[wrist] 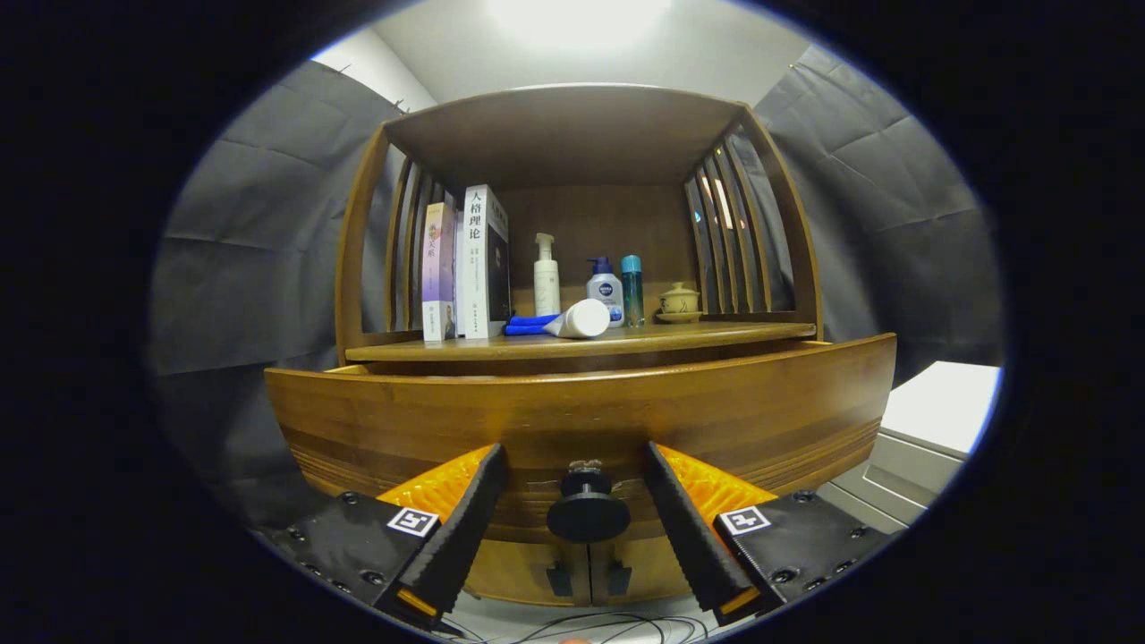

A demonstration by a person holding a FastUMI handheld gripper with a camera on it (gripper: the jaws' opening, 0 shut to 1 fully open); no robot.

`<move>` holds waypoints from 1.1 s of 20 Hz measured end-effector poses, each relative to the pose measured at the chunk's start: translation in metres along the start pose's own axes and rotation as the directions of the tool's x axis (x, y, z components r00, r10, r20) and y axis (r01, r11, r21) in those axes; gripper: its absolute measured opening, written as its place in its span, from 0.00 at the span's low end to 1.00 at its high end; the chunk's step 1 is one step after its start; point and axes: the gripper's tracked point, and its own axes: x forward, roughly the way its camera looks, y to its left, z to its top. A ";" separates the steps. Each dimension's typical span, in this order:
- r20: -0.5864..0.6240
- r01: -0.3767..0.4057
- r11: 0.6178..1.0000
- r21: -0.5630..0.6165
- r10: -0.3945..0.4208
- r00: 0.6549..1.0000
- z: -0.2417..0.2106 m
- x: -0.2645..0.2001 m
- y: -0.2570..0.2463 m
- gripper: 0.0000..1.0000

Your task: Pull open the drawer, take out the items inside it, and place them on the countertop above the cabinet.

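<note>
The wooden drawer front point(581, 416) fills the space just ahead of me and looks pulled out a little from under the countertop point(716, 334); its inside is hidden. The round dark knob point(588, 516) sits between the fingers of my gripper point(574, 450), which is open, with a gap on both sides of the knob. On the countertop lie a white tube point(580, 319) and a blue cloth point(528, 324).
Upright books point(474, 264), a white pump bottle point(546, 277), a blue-capped bottle point(606, 289), a slim teal bottle point(632, 288) and a lidded cup point(679, 302) stand at the back under the top shelf. Cabinet doors point(586, 572) lie below. A white-topped unit point(939, 402) stands right.
</note>
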 end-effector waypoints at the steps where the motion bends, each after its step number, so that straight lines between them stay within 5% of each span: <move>1: -0.004 0.002 1.000 0.000 -0.002 1.000 -0.001 0.005 0.000 0.98; 14: -0.025 -0.005 1.000 0.007 0.005 1.000 0.004 0.092 -0.002 0.98; 22: 0.021 0.009 1.000 -0.013 -0.009 1.000 0.004 0.096 0.002 0.98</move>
